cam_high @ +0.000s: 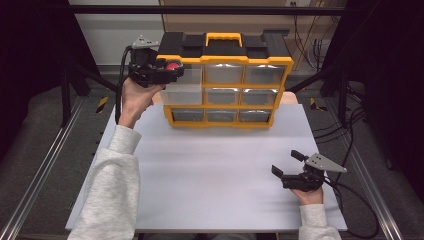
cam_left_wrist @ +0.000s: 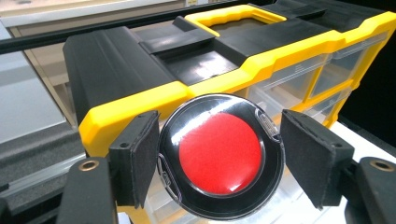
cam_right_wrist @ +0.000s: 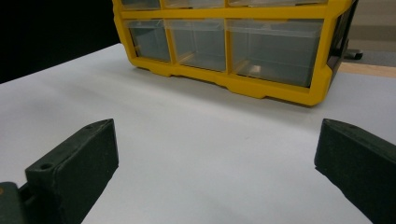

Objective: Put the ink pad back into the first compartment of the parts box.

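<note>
Red-and-black round disc (cam_left_wrist: 220, 156), a flat glossy case with a red centre, sits clamped edge to edge between the left gripper (cam_left_wrist: 219, 161) pads, face turned toward that gripper's camera. In the high view the left gripper (cam_high: 159, 70) is at upper left of the frame, up against the top-left corner of the yellow organiser (cam_high: 227, 82), with the disc (cam_high: 172, 65) showing as a red dot. Directly below it a clear drawer (cam_high: 182, 94) in the left column, middle row, is pulled out toward the person; probably the disc is held over it that way so it can drop straight in, judging from the alignment. Other drawers look closed. Right gripper (cam_high: 287, 165) rests low at lower right of the high view on the white table (cam_high: 215, 170), well apart from the organiser, jaws spread wide, nothing between them; looks parked, out of the way. Right gripper view, bottom corners: both pads apart over bare table, organiser (cam_right_wrist: 224, 46) ahead in upper frame.
</note>
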A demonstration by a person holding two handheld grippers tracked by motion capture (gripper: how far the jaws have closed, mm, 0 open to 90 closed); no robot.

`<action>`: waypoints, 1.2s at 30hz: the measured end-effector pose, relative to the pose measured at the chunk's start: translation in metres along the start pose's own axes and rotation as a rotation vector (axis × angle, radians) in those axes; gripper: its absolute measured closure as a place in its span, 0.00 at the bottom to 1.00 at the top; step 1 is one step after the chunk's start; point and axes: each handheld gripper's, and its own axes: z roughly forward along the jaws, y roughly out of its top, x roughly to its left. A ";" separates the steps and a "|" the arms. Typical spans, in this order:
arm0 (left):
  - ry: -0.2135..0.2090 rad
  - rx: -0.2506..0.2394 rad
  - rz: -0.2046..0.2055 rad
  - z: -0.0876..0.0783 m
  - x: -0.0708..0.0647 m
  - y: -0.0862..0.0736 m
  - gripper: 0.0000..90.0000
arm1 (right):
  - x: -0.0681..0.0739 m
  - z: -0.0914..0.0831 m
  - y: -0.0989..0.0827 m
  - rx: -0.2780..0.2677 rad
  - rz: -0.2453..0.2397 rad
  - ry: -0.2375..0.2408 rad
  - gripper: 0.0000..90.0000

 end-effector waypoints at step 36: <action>-0.021 0.049 0.026 0.004 0.001 -0.013 0.32 | 0.000 0.000 0.000 -0.002 0.002 0.000 0.00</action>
